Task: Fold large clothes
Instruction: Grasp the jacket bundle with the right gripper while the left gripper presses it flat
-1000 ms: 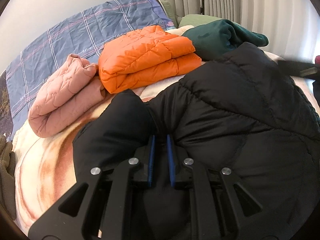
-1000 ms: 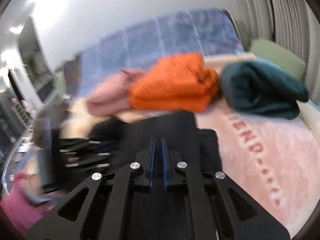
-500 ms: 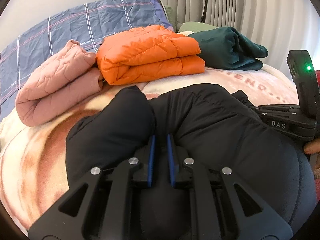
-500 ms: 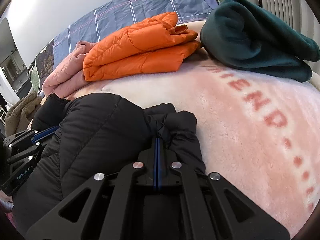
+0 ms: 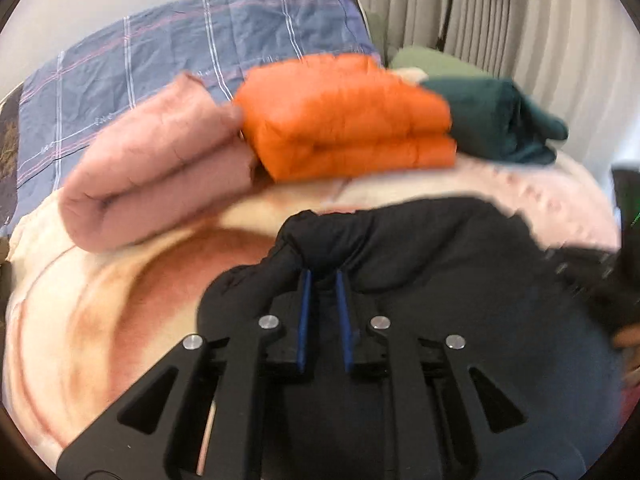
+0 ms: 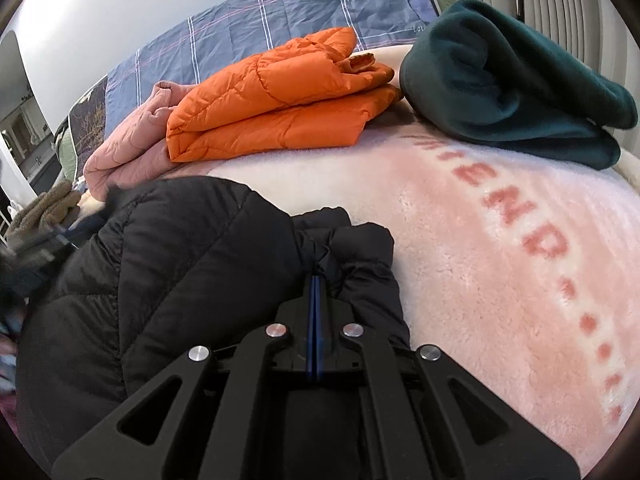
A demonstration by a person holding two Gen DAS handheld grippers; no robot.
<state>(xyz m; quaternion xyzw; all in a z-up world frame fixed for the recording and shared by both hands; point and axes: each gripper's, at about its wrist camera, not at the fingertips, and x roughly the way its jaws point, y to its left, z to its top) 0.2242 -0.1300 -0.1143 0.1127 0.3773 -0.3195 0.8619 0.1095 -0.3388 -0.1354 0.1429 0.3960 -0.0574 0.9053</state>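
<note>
A black puffer jacket lies bunched on the pink fleece blanket. My left gripper is shut on a thick fold at the jacket's left edge, its blue pads a little apart around the cloth. My right gripper is shut on a thin pinch of the jacket's right edge, the pads pressed together. In the right wrist view the left gripper is only a dark blur at the far left. Part of the right gripper's body shows at the right rim of the left wrist view.
Folded clothes sit in a row behind the jacket: a pink quilted one, an orange puffer and a dark green fleece. A blue plaid pillow leans at the wall. Curtains hang at the right. A brown garment lies left.
The left gripper has moved sideways with its fold of jacket, which now looks stretched and flatter. The right gripper came down onto the bed with the jacket's edge and has stayed still since.
</note>
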